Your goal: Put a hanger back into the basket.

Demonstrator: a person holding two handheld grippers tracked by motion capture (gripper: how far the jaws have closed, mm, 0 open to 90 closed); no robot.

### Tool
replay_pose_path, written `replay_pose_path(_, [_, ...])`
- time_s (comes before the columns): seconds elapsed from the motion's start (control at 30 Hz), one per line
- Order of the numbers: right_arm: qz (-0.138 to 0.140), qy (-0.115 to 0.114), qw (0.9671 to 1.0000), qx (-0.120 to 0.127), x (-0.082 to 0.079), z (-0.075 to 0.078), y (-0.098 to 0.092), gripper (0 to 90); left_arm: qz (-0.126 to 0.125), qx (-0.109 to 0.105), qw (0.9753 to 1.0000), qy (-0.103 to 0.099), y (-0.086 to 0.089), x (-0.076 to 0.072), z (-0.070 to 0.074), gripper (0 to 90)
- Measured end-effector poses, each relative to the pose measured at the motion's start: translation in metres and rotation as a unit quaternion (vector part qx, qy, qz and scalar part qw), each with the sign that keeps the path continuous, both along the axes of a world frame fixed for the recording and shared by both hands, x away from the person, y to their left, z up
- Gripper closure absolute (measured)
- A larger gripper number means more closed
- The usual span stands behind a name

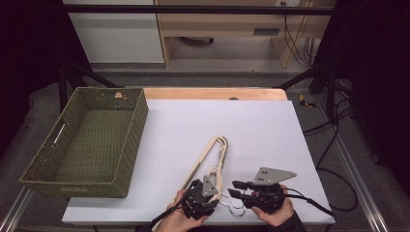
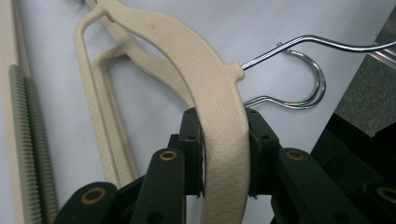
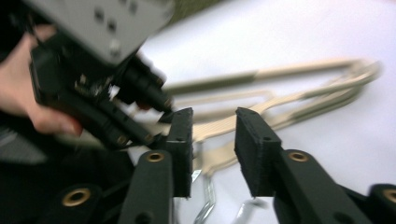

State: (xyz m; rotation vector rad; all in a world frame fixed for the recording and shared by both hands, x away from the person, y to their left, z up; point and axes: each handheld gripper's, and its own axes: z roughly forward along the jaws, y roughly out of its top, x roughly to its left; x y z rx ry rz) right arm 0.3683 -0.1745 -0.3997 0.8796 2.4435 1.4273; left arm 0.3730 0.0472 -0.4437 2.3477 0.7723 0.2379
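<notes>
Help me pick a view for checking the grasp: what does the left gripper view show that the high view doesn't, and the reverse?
Left gripper view: the pads are clamped on the top hanger's beige arm, just below its chrome hook; a second hook lies beneath.
High view: the green woven basket at the table's left and the right gripper, jaws open beside the hooks.
Both: the beige hangers on the white tabletop.

matt cream textured hanger (image 2: 205,79), probably plastic, shiny chrome metal hook (image 2: 308,79), woven green basket (image 1: 82,140)
</notes>
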Motion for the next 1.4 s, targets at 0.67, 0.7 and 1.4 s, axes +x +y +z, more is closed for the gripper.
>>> replay_pose_path(0.67, [-0.174, -0.046, 0.9776, 0.109, 0.014, -0.009, -0.066, 15.0, 0.078, -0.029, 0.9965, -0.003, 0.057, 0.003, 0.041, 76.6])
replay_pose_path(0.7, [-0.174, -0.045, 0.9772, 0.113, 0.015, -0.010, -0.066, 14.1, 0.081, -0.033, 0.9961, 0.000, 0.061, 0.004, 0.042, 76.8])
replay_pose_path(1.4, [-0.182, -0.035, 0.9778, 0.098, 0.019, -0.017, -0.072, 9.0, 0.158, -0.037, 0.9861, -0.037, 0.116, 0.016, 0.061, 85.3])
